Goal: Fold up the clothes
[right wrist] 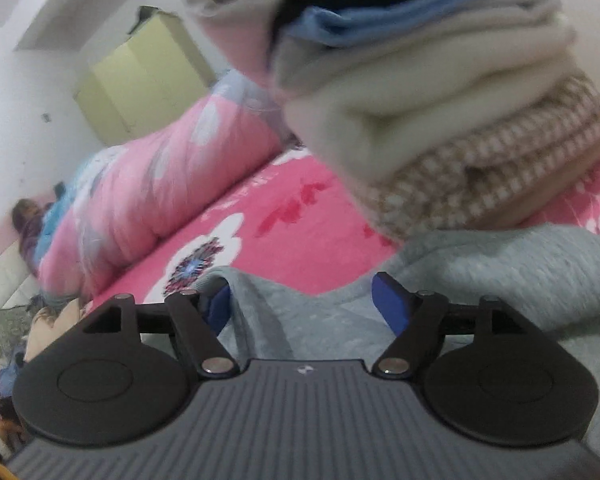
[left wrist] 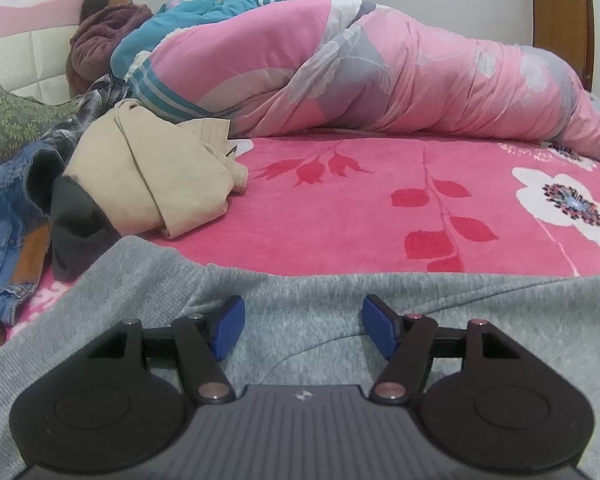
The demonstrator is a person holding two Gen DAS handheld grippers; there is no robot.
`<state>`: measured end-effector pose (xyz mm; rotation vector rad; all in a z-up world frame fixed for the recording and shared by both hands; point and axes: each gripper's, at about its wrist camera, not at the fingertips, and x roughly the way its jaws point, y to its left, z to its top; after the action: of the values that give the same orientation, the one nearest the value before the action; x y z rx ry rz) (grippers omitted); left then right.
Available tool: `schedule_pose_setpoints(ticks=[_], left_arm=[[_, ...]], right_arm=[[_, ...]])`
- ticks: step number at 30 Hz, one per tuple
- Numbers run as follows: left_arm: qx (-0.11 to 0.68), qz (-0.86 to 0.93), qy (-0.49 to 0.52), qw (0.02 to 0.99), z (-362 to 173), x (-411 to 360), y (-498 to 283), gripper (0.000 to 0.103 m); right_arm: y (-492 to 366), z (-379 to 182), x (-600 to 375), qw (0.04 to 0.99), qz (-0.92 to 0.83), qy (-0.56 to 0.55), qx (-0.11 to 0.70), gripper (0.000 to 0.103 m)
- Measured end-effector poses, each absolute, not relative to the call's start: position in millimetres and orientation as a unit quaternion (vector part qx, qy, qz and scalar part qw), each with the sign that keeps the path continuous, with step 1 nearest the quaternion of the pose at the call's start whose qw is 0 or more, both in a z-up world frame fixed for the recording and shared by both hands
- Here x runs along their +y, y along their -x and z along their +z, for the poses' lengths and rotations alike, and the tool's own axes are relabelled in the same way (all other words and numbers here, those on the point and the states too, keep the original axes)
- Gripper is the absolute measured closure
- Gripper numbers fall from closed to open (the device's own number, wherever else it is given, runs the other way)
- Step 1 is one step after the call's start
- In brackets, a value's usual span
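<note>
We see the bed [left wrist: 340, 216] filling both views, covered by a bright pink sheet printed with red leaves and a white flower. Along its far side lies a long, rolled pink quilt [left wrist: 380, 76] with grey-white blossoms, and at the headboard end a person [left wrist: 104, 28] in a dark plum fleece rests against the wall. Nearest to us, a grey knit sweater [left wrist: 300, 292] is spread flat over the bed's near edge, running under both tools. On the left of the left wrist view sits a heap of unfolded clothes [left wrist: 100, 172]: a beige garment on top, blue jeans and a dark piece beside it. In the blurred right wrist view we see a stack of folded clothes [right wrist: 440, 112] standing on the bed just past the sweater, with a brown checked piece at the bottom, cream, blue and dark layers above. Our left tool [left wrist: 303, 330] hovers over the sweater with its blue pads apart, gripping nothing. Our right tool [right wrist: 300, 306] is likewise spread wide, with a raised fold of the sweater lying against its left pad.
</note>
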<state>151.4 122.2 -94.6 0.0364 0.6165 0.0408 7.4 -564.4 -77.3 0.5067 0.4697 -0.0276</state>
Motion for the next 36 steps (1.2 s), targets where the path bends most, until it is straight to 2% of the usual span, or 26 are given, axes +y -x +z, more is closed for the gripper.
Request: schedule_pose_setpoints(ticks=[2,8,11,13,18,21,27,33,36], left_arm=[[0.305,0.027,-0.031,0.951,-93,118,-152,0.035],[0.315,0.056,-0.05,0.946,-86,108,-154,0.031],[0.318,0.07,-0.056,0.944,-82,103,-154,0.031],[0.316,0.076,-0.055,0.944,-79,102,-154,0.031],[0.28,0.103,-0.053,0.953,-64,98,-149,0.031],[0.255,0.101,-0.041,0.961,-48,84,-138,0.031],[0.225,0.005,-0.034,0.974,-25,19,-116,0.028],[0.259,-0.122,-0.036,0.957,-38,-64,-115,0.028],[0.263,-0.153,-0.053,0.951,-54,-92,-114,0.028]], right_arm=[[-18,-79,-559,0.941,-0.037,-0.223,0.251,0.031],[-87,-78,-497,0.934,-0.077,0.066,0.342,0.031],[-98,-89,-464,0.909,-0.085,0.225,0.34,0.029],[-92,-93,-451,0.896,-0.093,0.294,0.319,0.027],[-73,-93,-450,0.906,-0.117,0.314,0.259,0.017],[-70,-109,-435,0.881,-0.125,0.392,0.235,0.013],[-69,-125,-403,0.841,-0.107,0.484,0.216,0.013],[-34,-121,-388,0.836,-0.09,0.505,0.193,0.009],[-3,-109,-389,0.862,-0.086,0.464,0.185,0.008]])
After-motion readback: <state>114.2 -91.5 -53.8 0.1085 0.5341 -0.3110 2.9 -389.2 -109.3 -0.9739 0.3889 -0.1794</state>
